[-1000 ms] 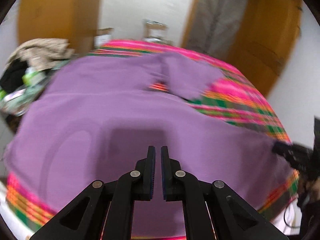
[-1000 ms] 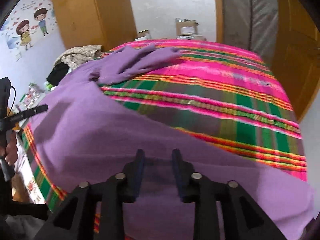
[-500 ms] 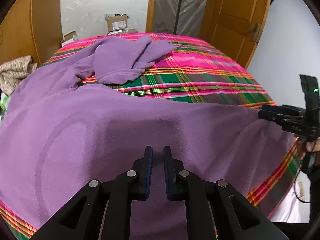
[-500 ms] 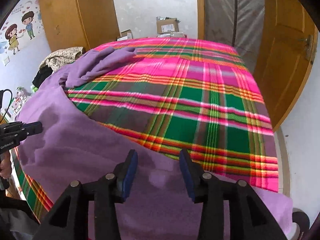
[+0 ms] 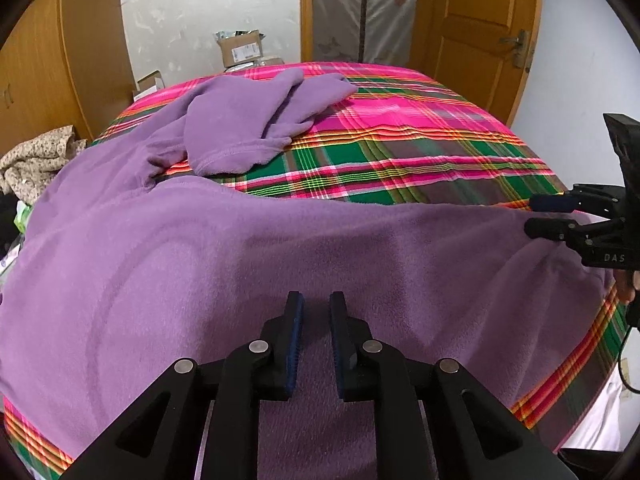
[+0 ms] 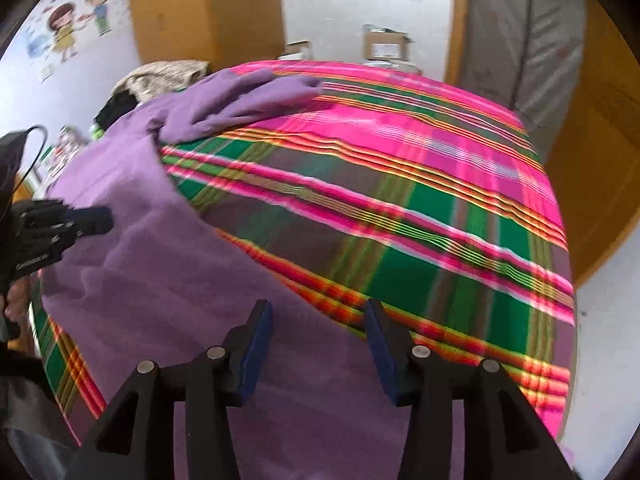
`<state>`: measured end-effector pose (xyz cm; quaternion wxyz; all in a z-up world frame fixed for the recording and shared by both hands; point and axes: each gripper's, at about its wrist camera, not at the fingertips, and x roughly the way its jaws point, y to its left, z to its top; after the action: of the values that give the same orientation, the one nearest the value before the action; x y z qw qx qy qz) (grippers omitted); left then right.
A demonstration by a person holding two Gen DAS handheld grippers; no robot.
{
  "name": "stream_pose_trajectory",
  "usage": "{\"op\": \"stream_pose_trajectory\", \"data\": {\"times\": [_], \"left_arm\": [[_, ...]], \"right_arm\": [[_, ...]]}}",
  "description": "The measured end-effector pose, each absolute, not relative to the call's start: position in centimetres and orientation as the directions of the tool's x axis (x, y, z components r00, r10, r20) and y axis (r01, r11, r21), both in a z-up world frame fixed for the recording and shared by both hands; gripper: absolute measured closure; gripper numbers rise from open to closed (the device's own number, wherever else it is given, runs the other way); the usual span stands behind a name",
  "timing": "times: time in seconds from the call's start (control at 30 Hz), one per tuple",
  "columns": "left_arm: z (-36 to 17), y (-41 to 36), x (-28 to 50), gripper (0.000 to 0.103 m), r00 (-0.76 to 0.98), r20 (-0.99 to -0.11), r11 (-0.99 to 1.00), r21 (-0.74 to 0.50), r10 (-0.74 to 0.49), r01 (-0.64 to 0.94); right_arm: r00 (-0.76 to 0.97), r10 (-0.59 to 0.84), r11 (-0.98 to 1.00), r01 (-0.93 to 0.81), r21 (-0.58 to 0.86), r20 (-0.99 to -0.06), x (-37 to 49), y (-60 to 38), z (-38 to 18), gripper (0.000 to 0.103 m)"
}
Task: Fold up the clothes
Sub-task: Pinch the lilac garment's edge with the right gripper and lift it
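Clothing heaped at nine o'clock [image 5: 36, 160] sits beside the bed [image 5: 400, 152], whose plaid cover carries the purple fleece garment [image 5: 200, 264] across its near half, one sleeve [image 5: 248, 128] folded toward twelve. Left tongs [image 5: 316, 312] hover over the fleece at six o'clock, narrowly parted after just opening, nothing between them. Right tongs [image 6: 318, 320], at three o'clock, stand spread wide above the garment's edge, pinching nothing.

Right gripper [image 6: 318, 314] jaws wide apart above purple garment [image 6: 168, 280] on plaid bedspread [image 6: 420, 208]; nothing between.
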<state>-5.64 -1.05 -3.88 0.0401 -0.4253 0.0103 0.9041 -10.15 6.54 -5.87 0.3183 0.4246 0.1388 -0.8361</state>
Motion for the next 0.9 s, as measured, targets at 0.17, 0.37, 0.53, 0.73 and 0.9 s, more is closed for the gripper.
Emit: {"op": "stream_pose_trajectory", "data": {"times": [0.17,0.37,0.53,0.73,0.9], "left_arm": [[-3.9,-0.8,-5.8,0.088,-0.634,-0.772,-0.997,0.003,0.049,-0.081],[-3.8,-0.6,-6.2,0.088,-0.631,-0.774,-0.997,0.008,0.044,-0.08],[-3.6,-0.7,-5.9,0.088,-0.633,-0.772,-0.997,-0.002,0.054,-0.083],[-3.3,0.0,-5.5,0.088,-0.639,-0.763,-0.992,-0.024,0.099,-0.125],[-3.1,1.7,-5.3,0.088,-0.638,-0.754,-0.981,-0.044,0.158,-0.191]], "right_arm": [[-0.432,-0.426,-0.722,0.692,0.01,-0.795,-9.4,5.2,-5.7,0.097],[-0.474,-0.433,-0.768,0.639,0.039,-0.767,-11.4,5.7,-5.2,0.097],[-0.474,-0.407,-0.795,0.605,0.047,-0.781,-11.9,6.3,-5.6,0.088],[-0.606,-0.312,-0.922,0.379,0.079,-0.732,-10.5,15.2,-3.5,0.078],[-0.656,-0.233,-0.969,0.1,0.224,-0.718,-7.9,25.2,-4.2,0.059]]}}
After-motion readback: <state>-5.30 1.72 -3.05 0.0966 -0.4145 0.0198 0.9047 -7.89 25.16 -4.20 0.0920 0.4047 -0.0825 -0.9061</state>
